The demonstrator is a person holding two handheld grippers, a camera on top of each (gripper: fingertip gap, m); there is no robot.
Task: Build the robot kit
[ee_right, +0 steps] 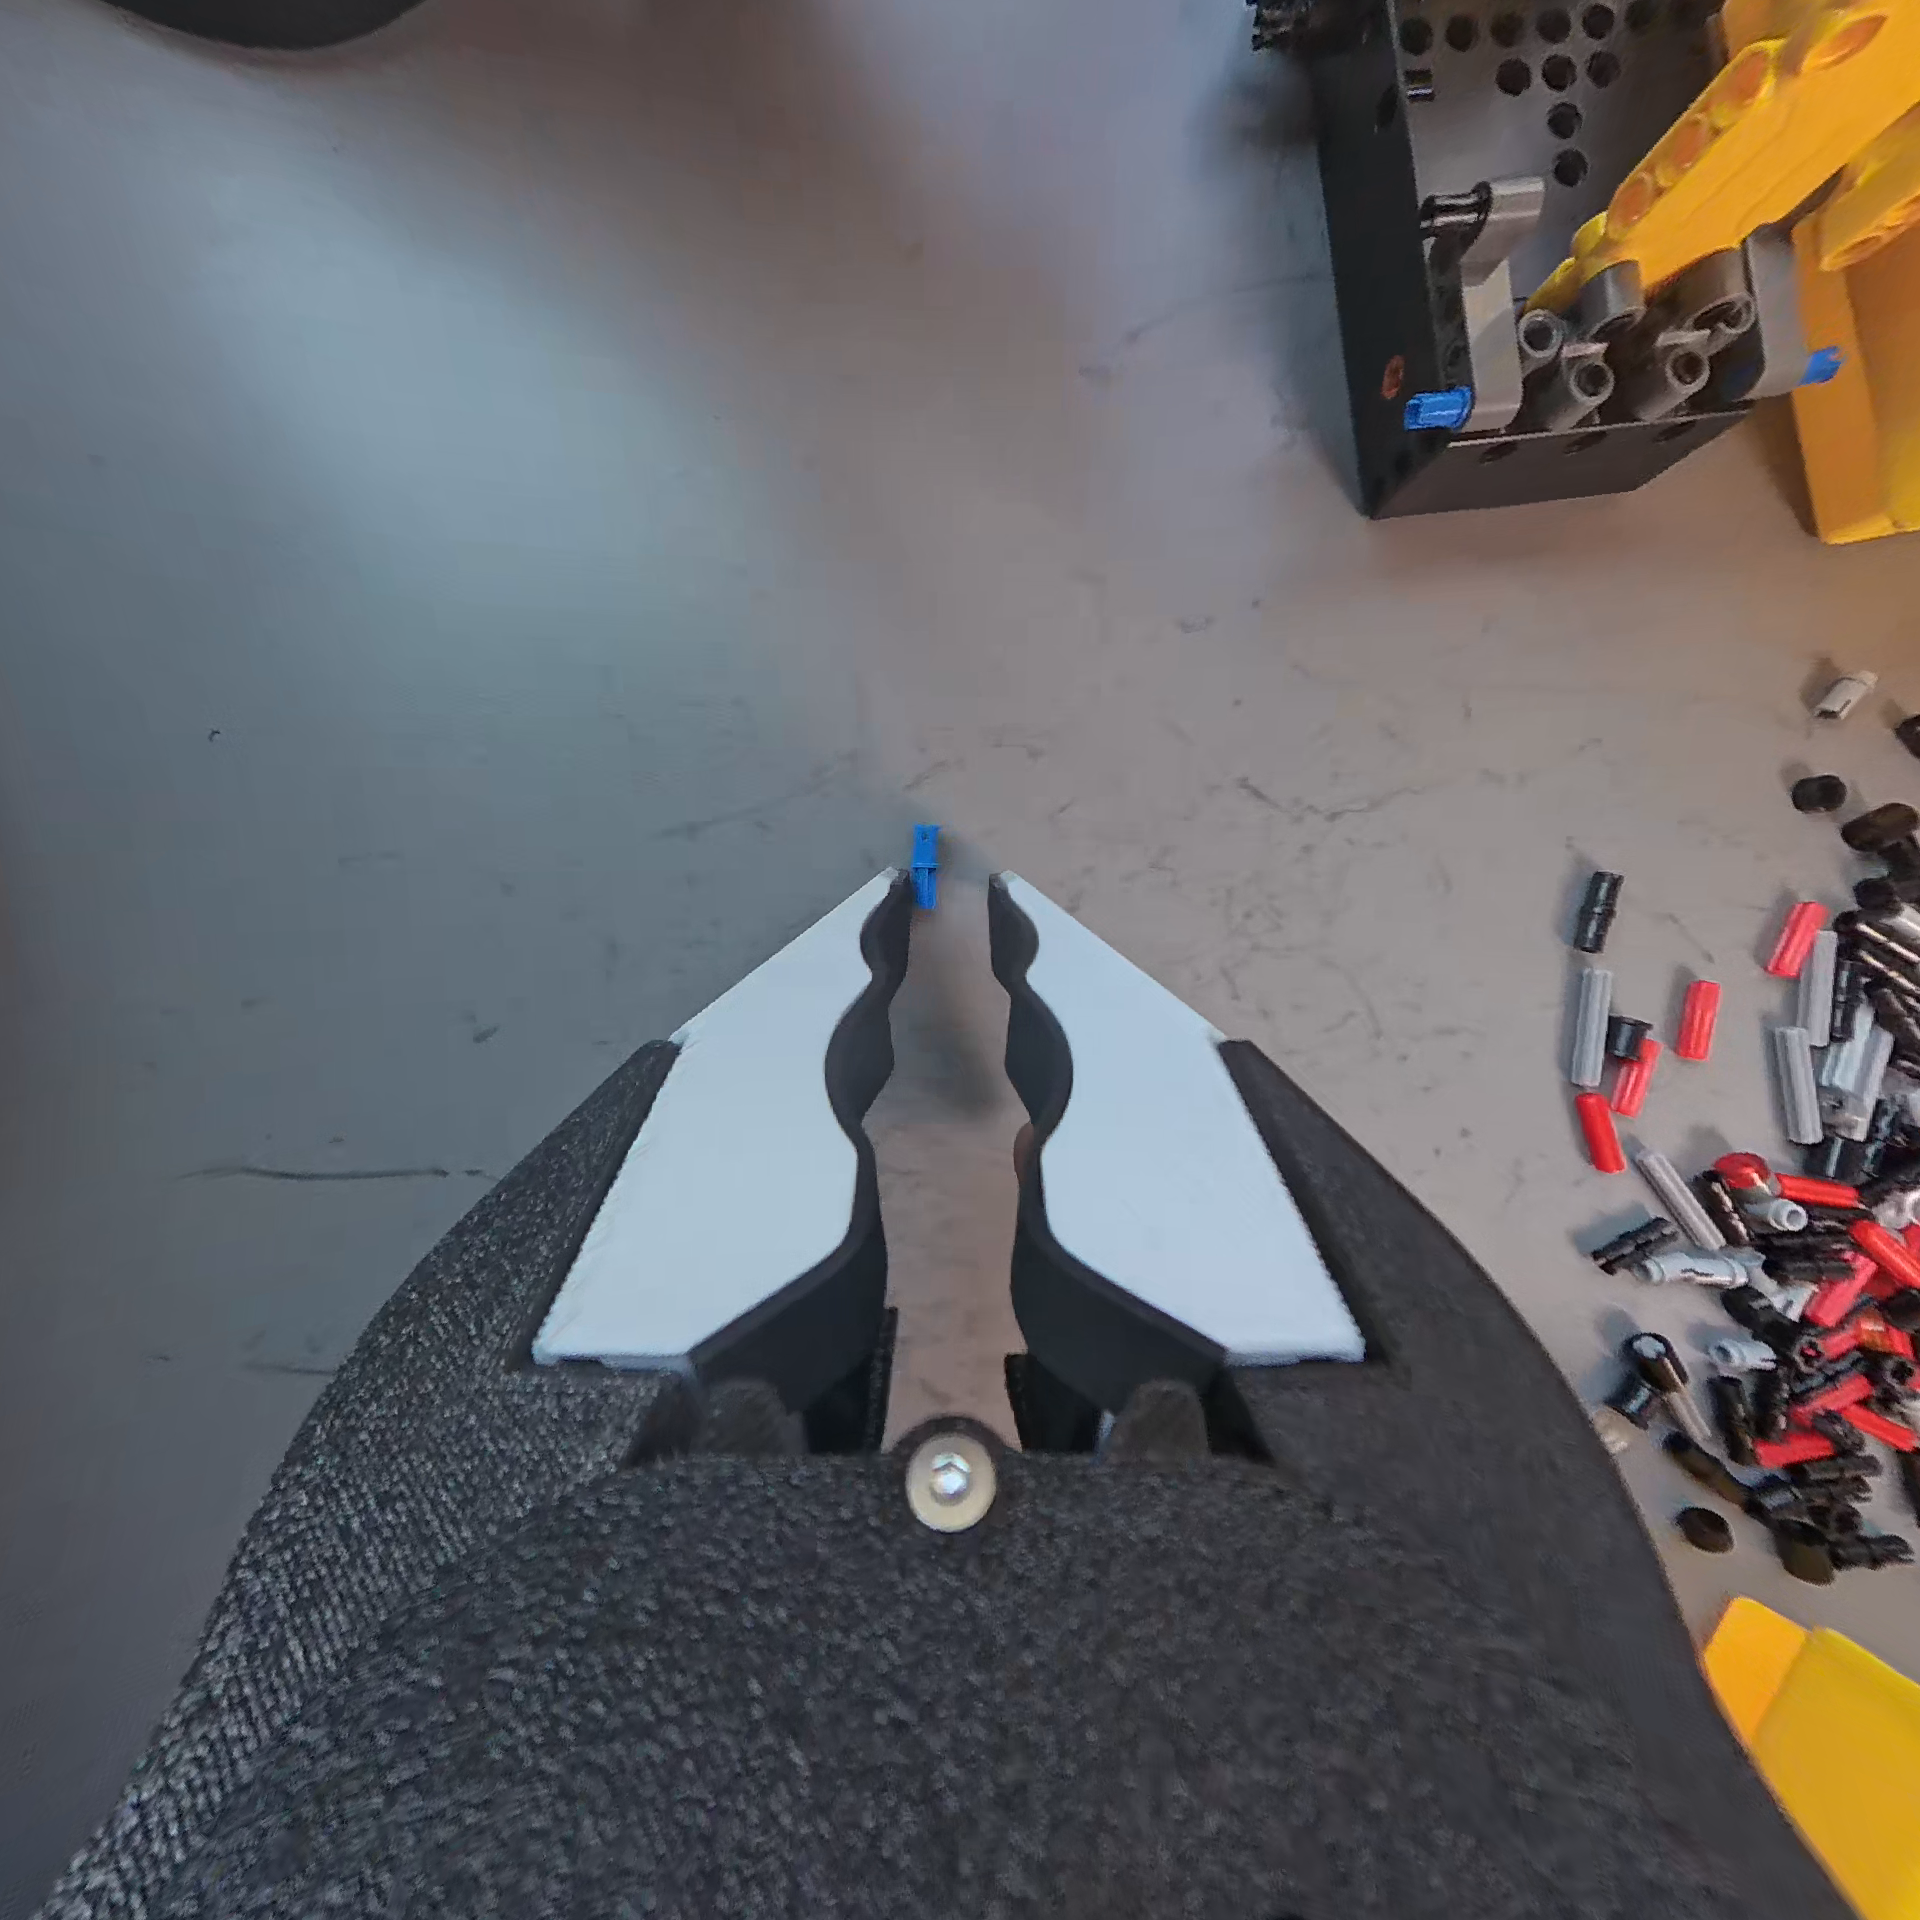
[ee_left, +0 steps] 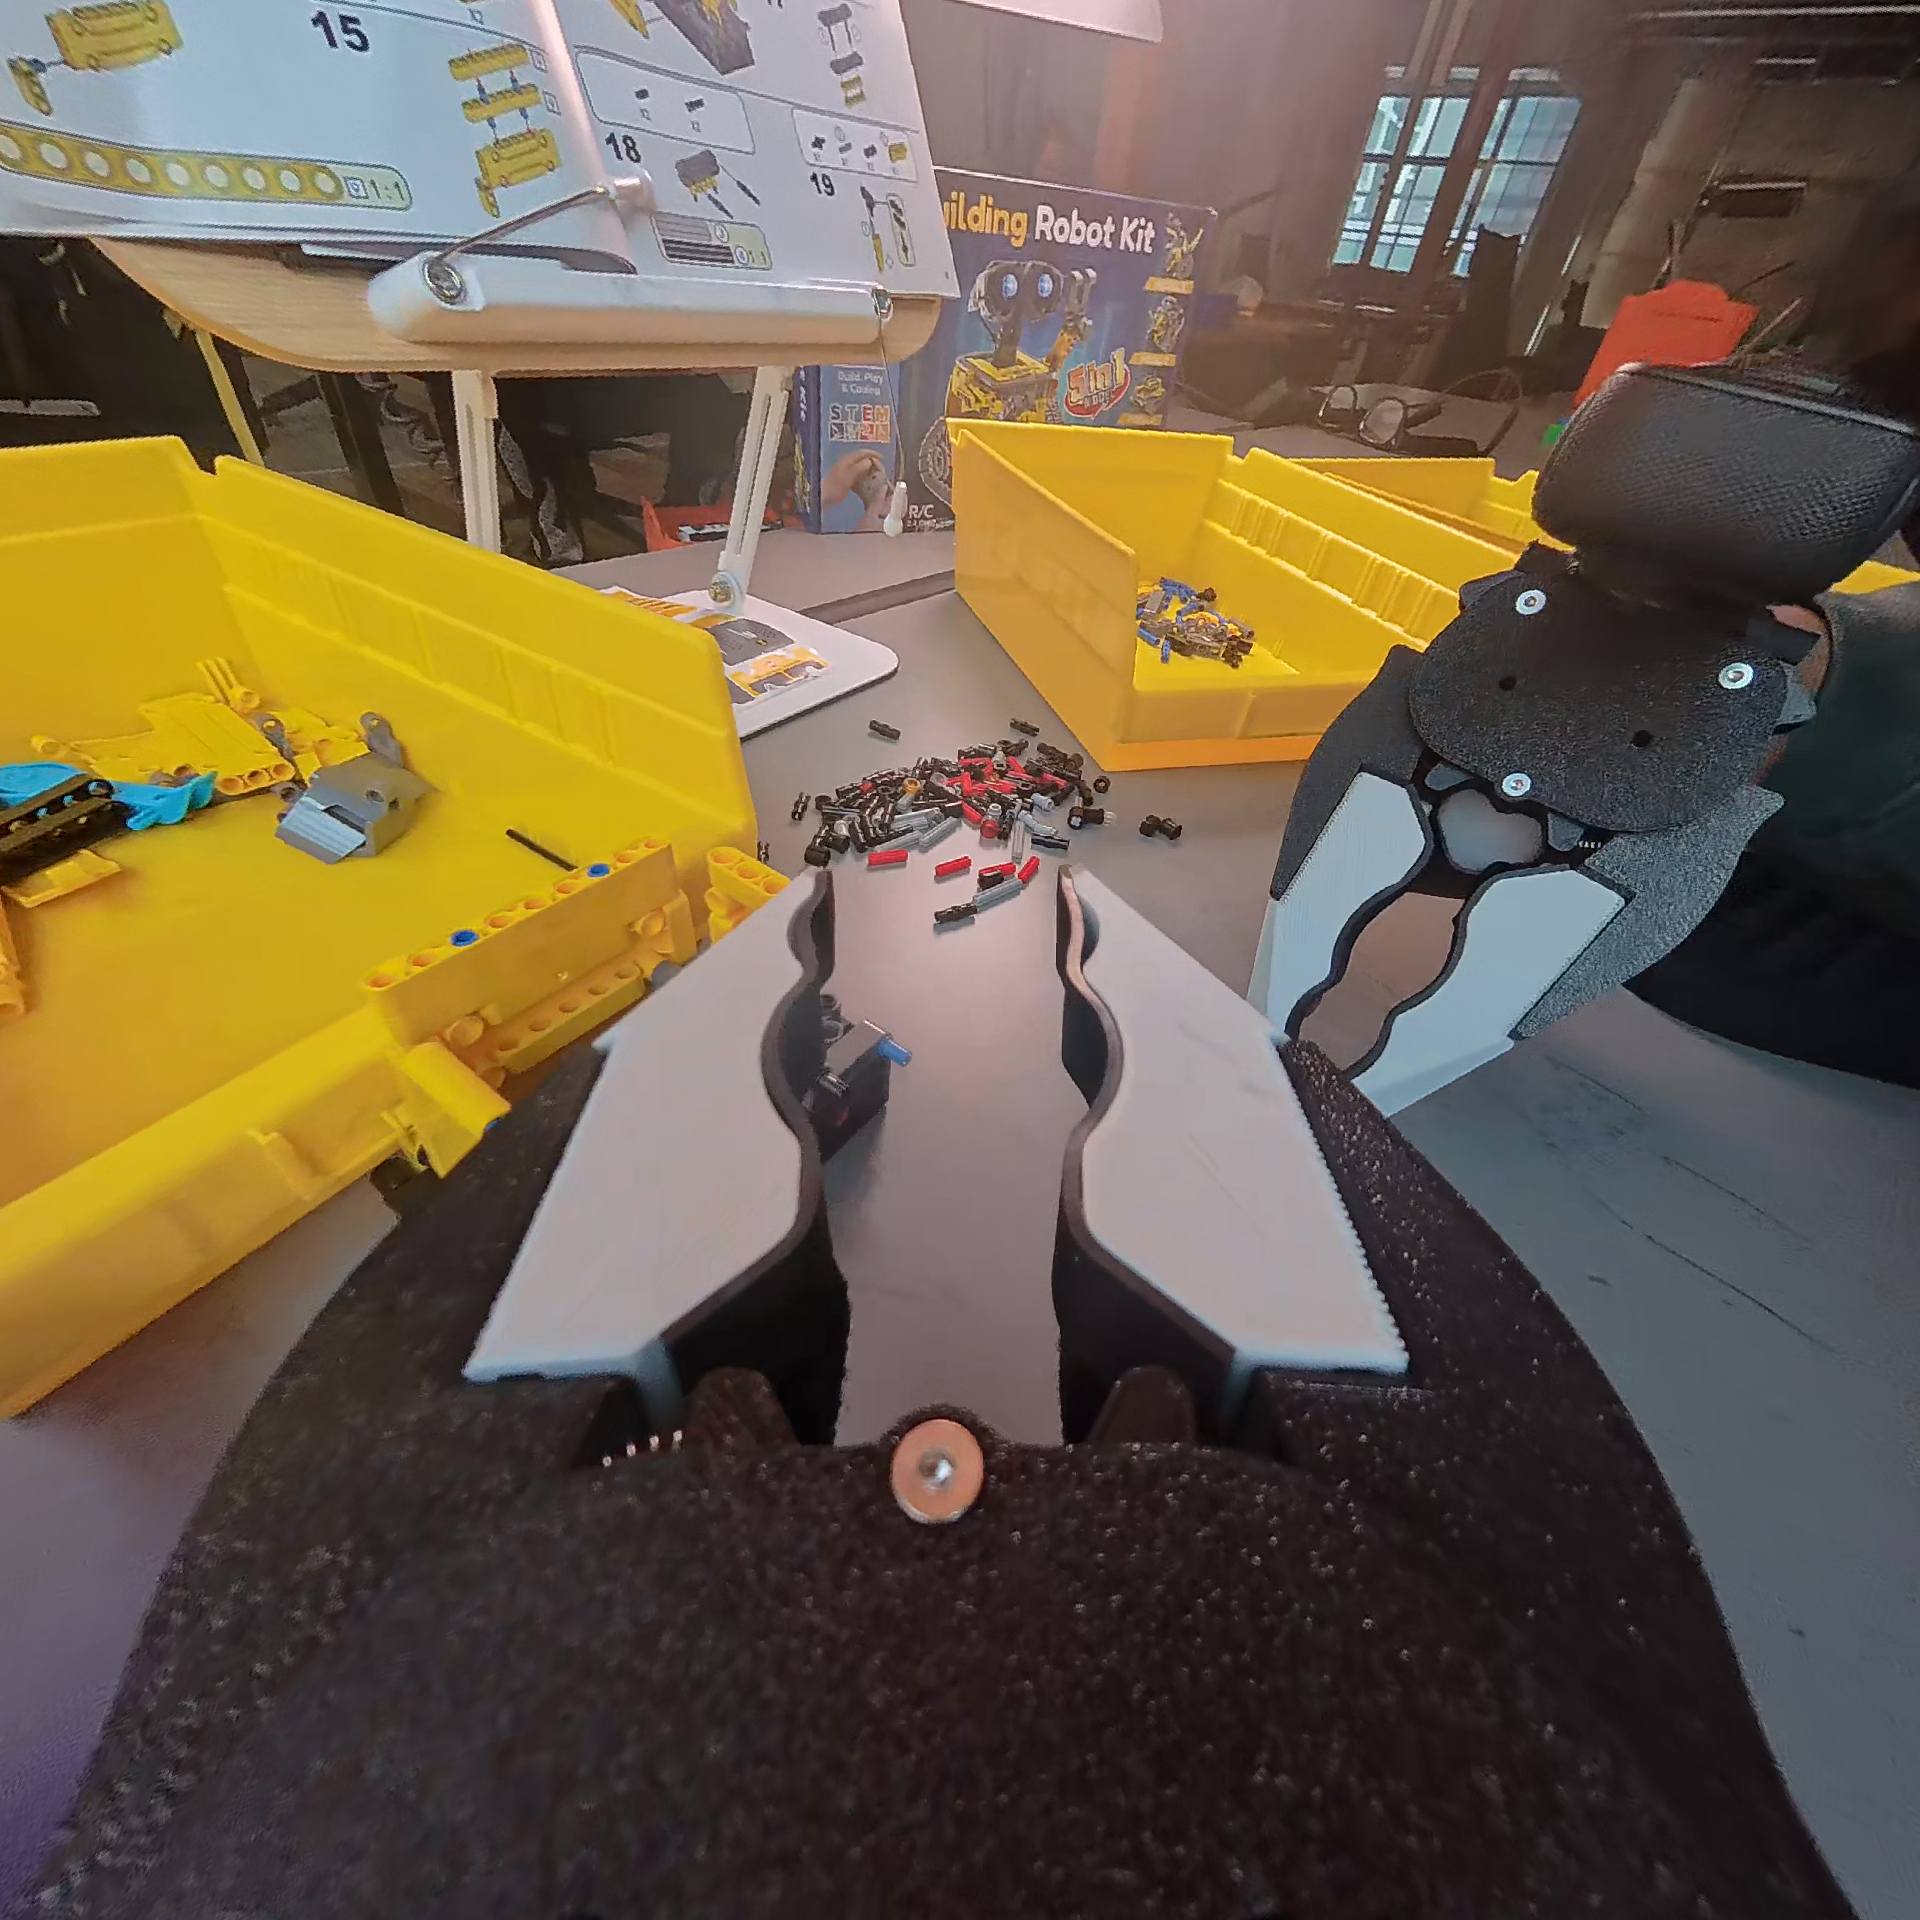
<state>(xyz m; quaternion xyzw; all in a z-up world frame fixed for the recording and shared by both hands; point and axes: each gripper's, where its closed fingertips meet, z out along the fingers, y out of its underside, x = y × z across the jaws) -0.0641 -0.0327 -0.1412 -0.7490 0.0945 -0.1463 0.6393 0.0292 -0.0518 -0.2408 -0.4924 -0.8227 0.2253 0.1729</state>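
The left gripper (ee_left: 945, 883) is hovering low over the table (ee_right: 416, 520) with its jaws standing wide apart and nothing between them. It is pointing straight at the pile (ee_left: 956, 800) of black, red and grey pins. On the near side of the pile, a black block (ee_left: 852, 1070) with a blue peg is sitting tucked against the gripper's left finger.

The right gripper (ee_right: 948, 880) is reaching down to the table on the near right of the pile, with its jaws only narrowly parted. A blue pin (ee_right: 924, 865) is resting against its left fingertip, clear of the other finger. I cannot tell whether the pin is lying on the table.

Left of the pile, a yellow bin (ee_left: 312, 1195) is holding beams. Beyond the pile, a second bin (ee_left: 1039, 582) is holding small parts. Farther back, a booklet (ee_left: 312, 125) is lying open on a stand, beside a kit box (ee_left: 1070, 301).
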